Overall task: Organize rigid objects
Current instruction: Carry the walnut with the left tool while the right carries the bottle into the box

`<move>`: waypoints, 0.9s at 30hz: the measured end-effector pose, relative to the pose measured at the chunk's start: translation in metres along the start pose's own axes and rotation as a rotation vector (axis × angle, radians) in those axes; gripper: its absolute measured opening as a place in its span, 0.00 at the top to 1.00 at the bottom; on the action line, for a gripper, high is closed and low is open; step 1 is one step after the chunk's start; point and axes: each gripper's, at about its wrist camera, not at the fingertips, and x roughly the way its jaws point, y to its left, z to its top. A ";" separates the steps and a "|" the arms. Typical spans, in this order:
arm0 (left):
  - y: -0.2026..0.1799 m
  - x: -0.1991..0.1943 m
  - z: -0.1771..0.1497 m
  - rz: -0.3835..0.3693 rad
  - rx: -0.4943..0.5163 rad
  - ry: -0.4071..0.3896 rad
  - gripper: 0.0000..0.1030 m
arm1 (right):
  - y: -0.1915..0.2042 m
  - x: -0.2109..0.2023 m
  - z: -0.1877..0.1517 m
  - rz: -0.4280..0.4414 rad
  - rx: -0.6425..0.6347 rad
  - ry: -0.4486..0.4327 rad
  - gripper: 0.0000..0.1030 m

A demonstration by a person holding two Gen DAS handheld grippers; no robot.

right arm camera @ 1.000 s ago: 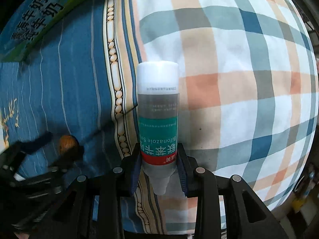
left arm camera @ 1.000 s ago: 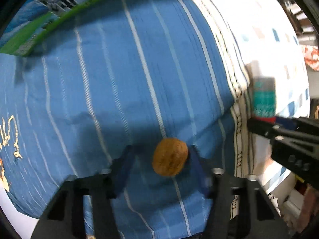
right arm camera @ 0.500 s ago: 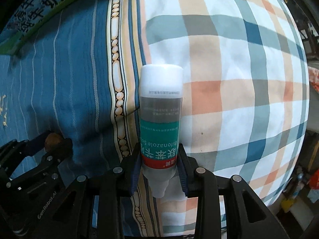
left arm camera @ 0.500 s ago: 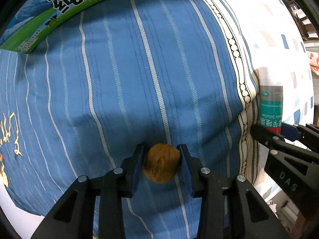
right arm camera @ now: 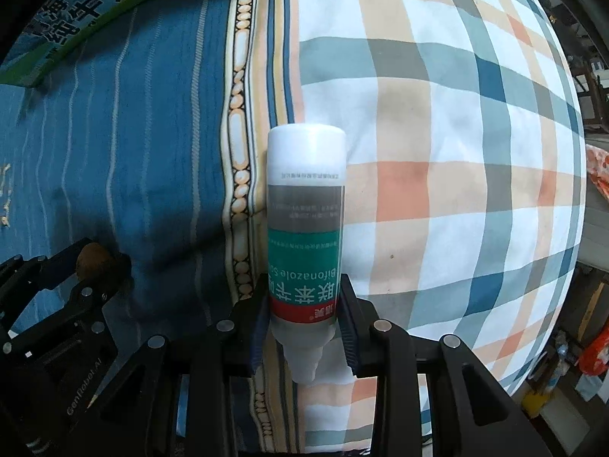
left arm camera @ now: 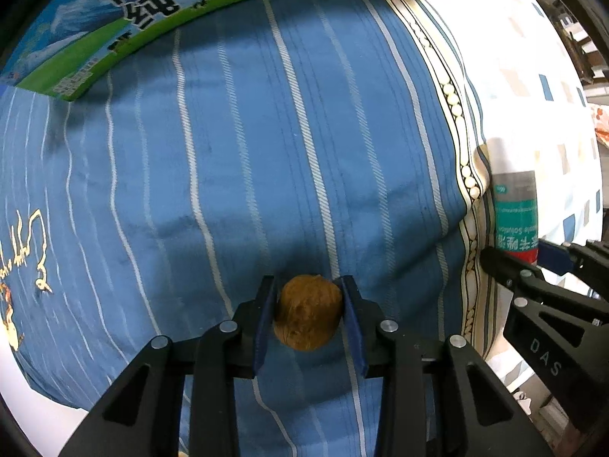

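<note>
Blue striped bedding (left arm camera: 236, 175) fills most of the left wrist view, and beside it, toward the right of the frame, lies a plaid sheet (right arm camera: 456, 152) in white, orange and teal. Nearest to the camera, at the lower middle of the left view, the left gripper (left arm camera: 309, 314) has its blue pads pressed on both sides of a brown walnut (left arm camera: 307, 312) — the jaws have just been closing on it, and the nut now sits pinched between them. In the right wrist view, also at the lower middle, the right gripper (right arm camera: 304, 316) pinches a white bottle (right arm camera: 306, 221) low on its red and green label, with the narrow nozzle pointing toward the camera and the flat end away from it. Farther off, at the upper left of both views, the edge of a green and blue milk carton box (left arm camera: 160, 11) lies on the bedding. Judging from this, the picking step is finished for both hands and the carrying step is beginning. The next move calls for lifting both things clear of the cloth and bringing them to one collecting place — perhaps the box, though I cannot tell this for sure — while keeping the round nut from slipping out.
</note>
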 end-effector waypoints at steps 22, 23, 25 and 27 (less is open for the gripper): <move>0.073 -0.179 0.011 -0.343 -0.165 -0.247 0.70 | -0.004 -0.173 -0.003 0.394 -0.003 -0.197 0.67; 0.080 -0.189 0.016 -0.350 -0.171 -0.265 0.70 | -0.003 -0.180 0.002 0.415 -0.003 -0.210 0.67; 0.093 -0.208 0.029 -0.355 -0.178 -0.303 0.70 | -0.006 -0.196 0.012 0.458 0.004 -0.236 0.67; 0.103 -0.220 0.042 -0.346 -0.192 -0.337 0.70 | -0.001 -0.215 0.023 0.496 0.018 -0.274 0.67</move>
